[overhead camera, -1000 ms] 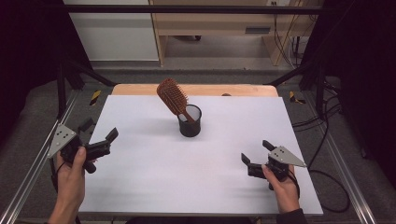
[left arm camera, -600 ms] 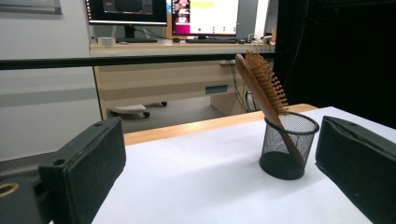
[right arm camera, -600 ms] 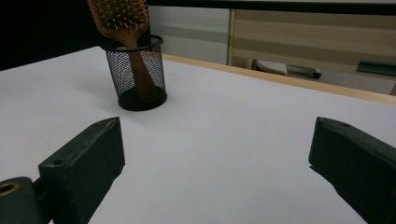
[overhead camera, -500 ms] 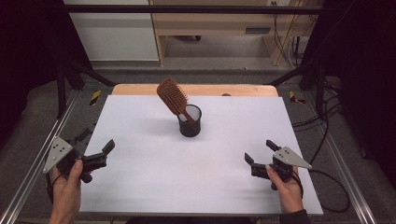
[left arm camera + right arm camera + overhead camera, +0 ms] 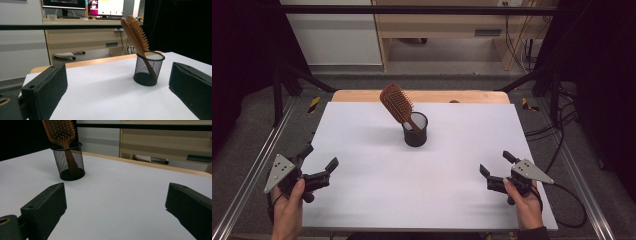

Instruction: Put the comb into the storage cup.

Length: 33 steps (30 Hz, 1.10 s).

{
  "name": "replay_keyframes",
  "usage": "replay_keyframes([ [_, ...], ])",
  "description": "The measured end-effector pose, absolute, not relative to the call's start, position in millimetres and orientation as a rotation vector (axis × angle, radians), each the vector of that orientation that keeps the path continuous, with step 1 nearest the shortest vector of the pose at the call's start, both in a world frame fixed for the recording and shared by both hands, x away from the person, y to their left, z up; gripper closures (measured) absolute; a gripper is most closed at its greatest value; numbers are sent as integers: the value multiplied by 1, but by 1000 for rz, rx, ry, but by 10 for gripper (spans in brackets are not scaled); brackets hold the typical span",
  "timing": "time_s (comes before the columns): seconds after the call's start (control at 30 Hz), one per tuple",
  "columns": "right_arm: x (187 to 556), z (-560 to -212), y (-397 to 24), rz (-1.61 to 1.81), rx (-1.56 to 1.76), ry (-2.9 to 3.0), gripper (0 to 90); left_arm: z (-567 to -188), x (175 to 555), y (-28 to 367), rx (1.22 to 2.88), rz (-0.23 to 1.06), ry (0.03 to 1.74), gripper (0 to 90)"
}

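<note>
- Resting low at the desk's left near corner, the left claw (image 5: 318, 158) sits in the person's left hand (image 5: 288, 212); its two blocky black jaws stand wide apart with nothing between them, and a grey three-cornered plate tops it.
- Seen from the left gripper view, those jaws are thick, matte, squared slabs with slightly rounded edges, and the cup stands well ahead, between them.
- Covering the desk (image 5: 362, 200) is a smooth, flat white sheet, with a strip of pale wood edge showing along the far side.
- Standing on the sheet a little behind the desk's middle, well apart from both claws, is the mesh cup (image 5: 415, 130): a small black cylinder of fine wire mesh with a solid rim and a dark base.
- Leaning in the cup is the hairbrush (image 5: 397, 105), brown wood, handle down inside the mesh and its broad oval paddle head tilted up and to the left over the rim; rows of short pins stud its face.
- Lying at the right near edge, the right claw (image 5: 495, 164) is gripped by the right hand (image 5: 524, 202); its black jaws also gape wide and hold nothing.
- Trailing from that claw, a black cable (image 5: 572, 200) loops off the desk's right side.
</note>
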State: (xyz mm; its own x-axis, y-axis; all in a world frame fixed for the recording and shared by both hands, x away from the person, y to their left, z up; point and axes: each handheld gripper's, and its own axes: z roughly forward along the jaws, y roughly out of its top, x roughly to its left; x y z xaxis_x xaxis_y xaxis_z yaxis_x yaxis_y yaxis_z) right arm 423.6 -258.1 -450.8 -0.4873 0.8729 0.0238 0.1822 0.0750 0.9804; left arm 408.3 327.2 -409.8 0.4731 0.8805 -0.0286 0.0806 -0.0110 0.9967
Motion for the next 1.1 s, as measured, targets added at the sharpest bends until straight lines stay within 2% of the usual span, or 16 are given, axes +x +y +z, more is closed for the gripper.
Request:
replay_keyframes([
  [1.1,419,-457,-252,1461,978,1824,39,-438,401,310,1508,693,879,23],
])
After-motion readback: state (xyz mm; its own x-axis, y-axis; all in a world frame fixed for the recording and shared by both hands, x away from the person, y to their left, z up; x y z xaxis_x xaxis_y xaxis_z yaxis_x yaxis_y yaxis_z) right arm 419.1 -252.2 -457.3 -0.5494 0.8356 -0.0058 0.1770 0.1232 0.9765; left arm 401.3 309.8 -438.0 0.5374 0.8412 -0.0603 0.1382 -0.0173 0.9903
